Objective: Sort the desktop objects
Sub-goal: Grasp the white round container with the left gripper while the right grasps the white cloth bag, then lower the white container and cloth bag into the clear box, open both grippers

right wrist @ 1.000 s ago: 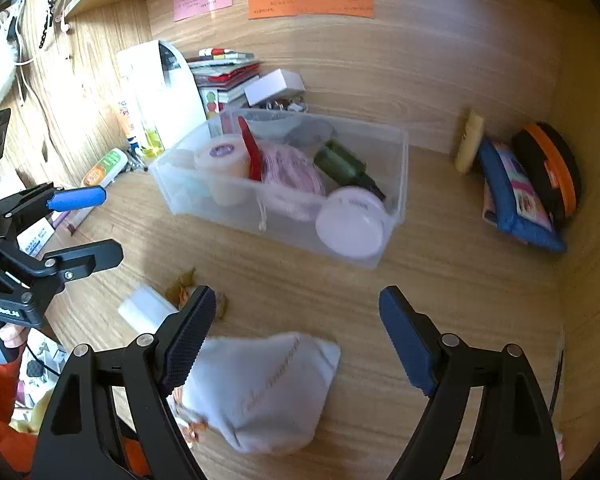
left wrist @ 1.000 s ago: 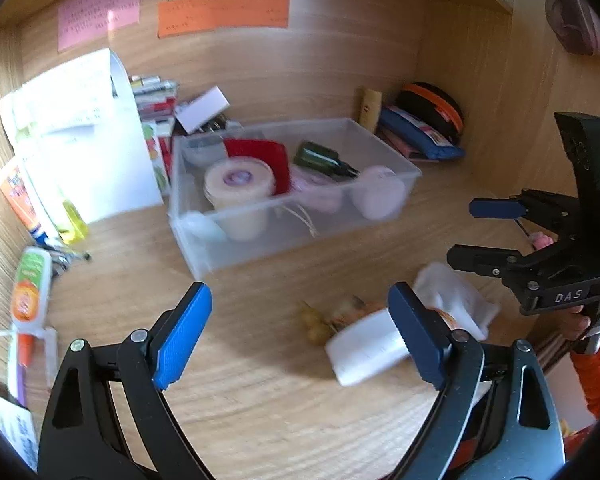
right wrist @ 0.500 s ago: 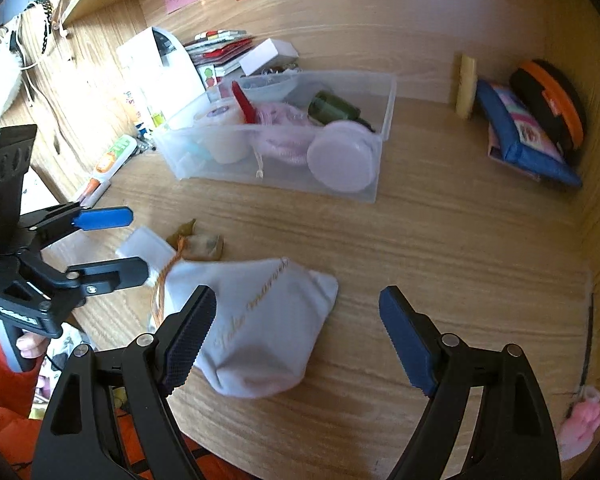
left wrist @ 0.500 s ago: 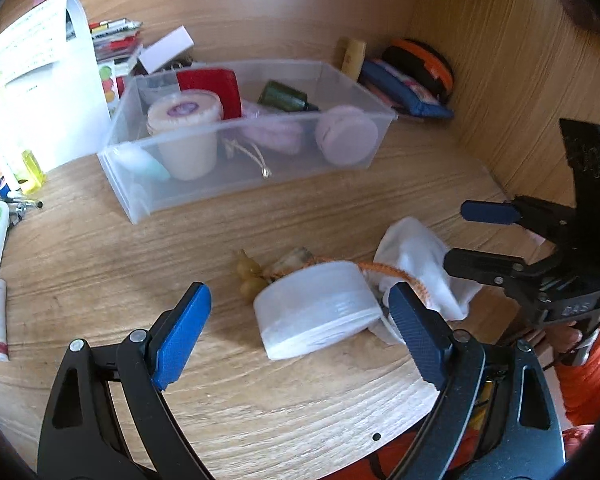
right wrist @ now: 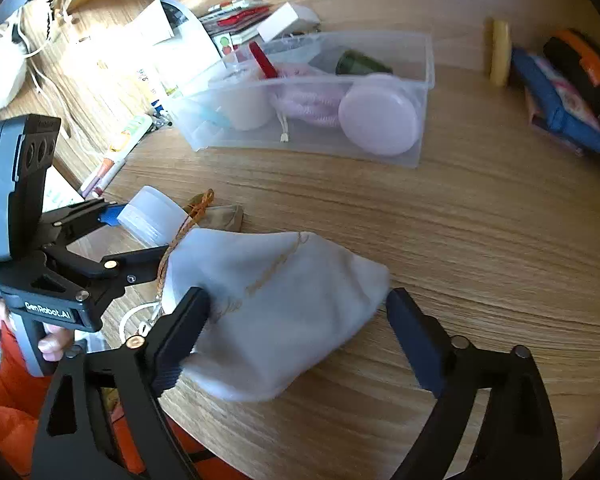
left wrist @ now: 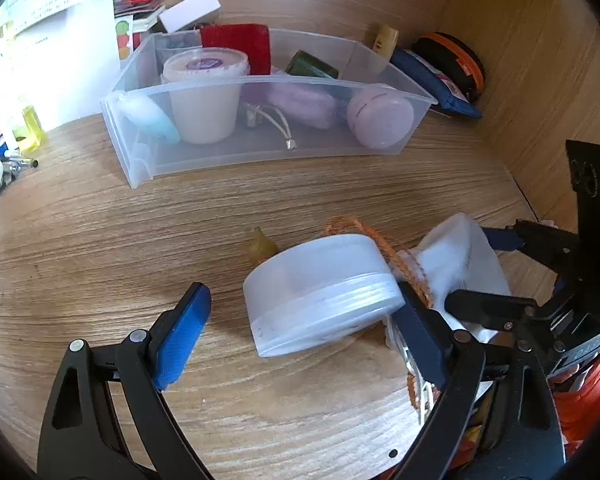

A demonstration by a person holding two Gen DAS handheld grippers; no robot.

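A white translucent jar [left wrist: 320, 288] lies tilted on the wooden desk between the fingers of my left gripper [left wrist: 300, 332], which is open; its left pad stands clear of the jar. Beside it lies a white drawstring pouch [right wrist: 284, 304] with an orange cord [left wrist: 380, 240]. My right gripper [right wrist: 300, 332] straddles the pouch, its jaws opening around it. From the left wrist view the right gripper [left wrist: 476, 270] is over the pouch [left wrist: 456, 248]. In the right wrist view the left gripper [right wrist: 140, 232] is at the jar [right wrist: 152, 216].
A clear plastic bin [left wrist: 260, 80] farther back holds a cream cup [left wrist: 204, 96], a pink round case [left wrist: 380, 120], a purple pouch and a green bottle. A small tan thing [left wrist: 260, 248] lies behind the jar. A blue pouch [left wrist: 436, 80] and papers line the back wall.
Both grippers have sunk toward the desk and tipped downward. The jar and pouch now loom large between their fingers. The right gripper's jaws have widened.
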